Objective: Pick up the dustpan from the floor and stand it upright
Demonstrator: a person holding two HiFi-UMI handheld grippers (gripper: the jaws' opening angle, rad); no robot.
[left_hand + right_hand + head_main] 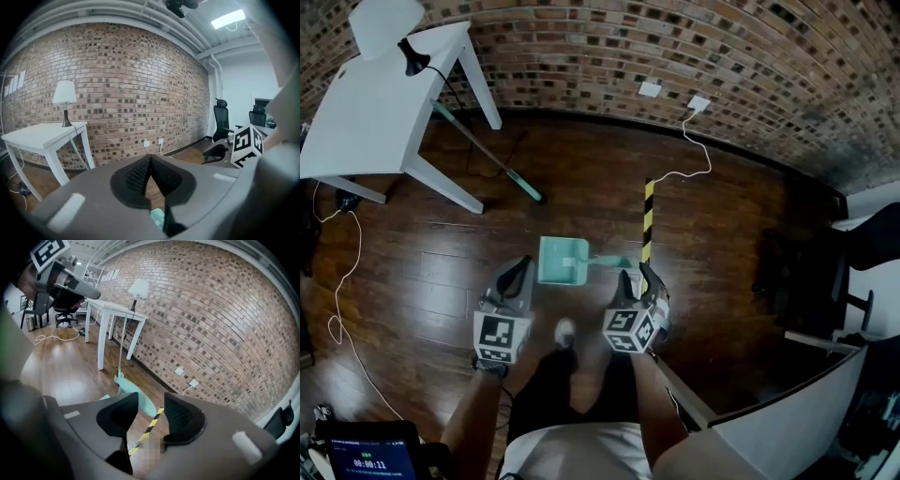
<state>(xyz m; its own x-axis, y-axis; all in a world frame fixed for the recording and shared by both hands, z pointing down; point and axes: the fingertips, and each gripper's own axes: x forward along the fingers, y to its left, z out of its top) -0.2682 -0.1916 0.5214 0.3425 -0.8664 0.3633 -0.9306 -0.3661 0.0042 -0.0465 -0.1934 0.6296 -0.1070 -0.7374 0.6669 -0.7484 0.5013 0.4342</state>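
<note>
The teal dustpan (563,261) rests on the dark wood floor, its handle (609,262) pointing right. Both grippers hover above it, apart from it. My left gripper (525,265) is just left of the pan, and my right gripper (634,274) is just right of the handle's end. In the left gripper view the jaws of the left gripper (149,161) meet at their tips, shut on nothing, and a sliver of the dustpan (157,216) shows below them. The right gripper (151,411) stands open and empty, with the dustpan (140,399) partly hidden behind its left jaw.
A white table (384,103) with a lamp stands at the back left, with a teal-headed broom (487,155) leaning on it. Yellow-black tape (648,220) runs along the floor ahead. A white cable (698,155) hangs from the brick wall. A black office chair (806,281) is on the right.
</note>
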